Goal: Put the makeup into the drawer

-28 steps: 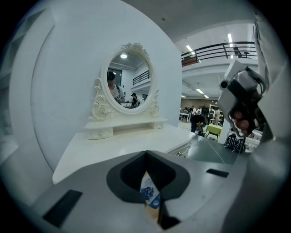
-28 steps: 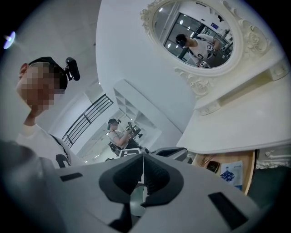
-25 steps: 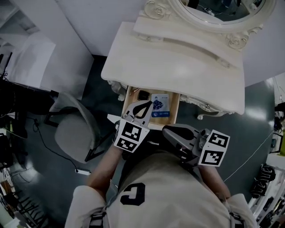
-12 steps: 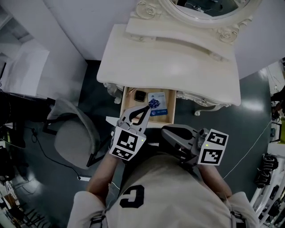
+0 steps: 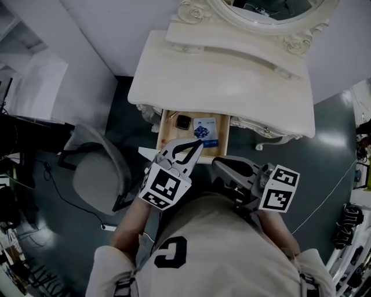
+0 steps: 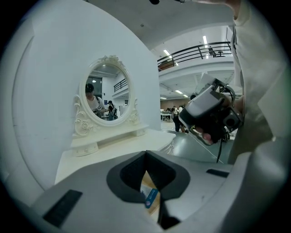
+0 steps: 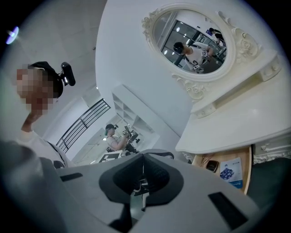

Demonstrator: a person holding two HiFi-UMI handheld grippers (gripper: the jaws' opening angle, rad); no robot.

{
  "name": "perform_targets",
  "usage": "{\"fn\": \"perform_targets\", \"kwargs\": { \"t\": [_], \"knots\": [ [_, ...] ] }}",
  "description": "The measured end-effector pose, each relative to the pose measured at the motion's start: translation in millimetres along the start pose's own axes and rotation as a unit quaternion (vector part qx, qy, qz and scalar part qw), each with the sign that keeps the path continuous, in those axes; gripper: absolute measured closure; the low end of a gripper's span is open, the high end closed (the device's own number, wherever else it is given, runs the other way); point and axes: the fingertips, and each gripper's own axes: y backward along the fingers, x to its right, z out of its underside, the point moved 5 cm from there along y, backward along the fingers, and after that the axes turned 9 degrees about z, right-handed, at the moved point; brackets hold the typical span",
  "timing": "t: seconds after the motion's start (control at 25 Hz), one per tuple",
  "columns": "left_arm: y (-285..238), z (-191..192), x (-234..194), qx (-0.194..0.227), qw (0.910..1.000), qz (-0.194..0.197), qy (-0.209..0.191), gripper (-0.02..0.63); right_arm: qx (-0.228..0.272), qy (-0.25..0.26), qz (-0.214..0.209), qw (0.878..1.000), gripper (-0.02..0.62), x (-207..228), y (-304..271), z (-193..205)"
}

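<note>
The white dressing table (image 5: 232, 87) has its wooden drawer (image 5: 165, 130) pulled open. Inside lie a blue-and-white makeup packet (image 5: 206, 129) and a small dark compact (image 5: 184, 122). My left gripper (image 5: 199, 143) hangs above the drawer's front part, shut and empty. In the left gripper view its jaws (image 6: 146, 157) meet, and the packet (image 6: 150, 196) shows below them. My right gripper (image 5: 215, 165) is shut with nothing in it, just in front of the drawer at the right. The right gripper view has the drawer (image 7: 245, 170), packet (image 7: 232, 172) and compact (image 7: 212, 165) at the lower right.
An oval mirror (image 5: 272, 11) in an ornate white frame stands at the back of the table top. A grey chair (image 5: 95, 174) sits to the left of the drawer, with a cable (image 5: 64, 194) on the dark floor. Other people are in the distance in both gripper views.
My left gripper has lifted and drawn back a little from the middle of the drawer toward its front, still shut. The right gripper has stayed put.
</note>
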Motion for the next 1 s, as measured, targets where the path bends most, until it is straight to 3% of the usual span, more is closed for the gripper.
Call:
{"fn": "perform_targets", "kwargs": {
  "t": [0.48,1.0],
  "knots": [
    [-12,-24,20,0.006,0.9998,-0.015,-0.006,0.551,0.026,0.035,0.002,0.999,0.569,12,41,-20],
    [-27,-40,56,-0.017,0.9995,-0.011,-0.023,0.551,0.04,0.026,-0.016,0.999,0.569,20,77,-17]
  ]
}}
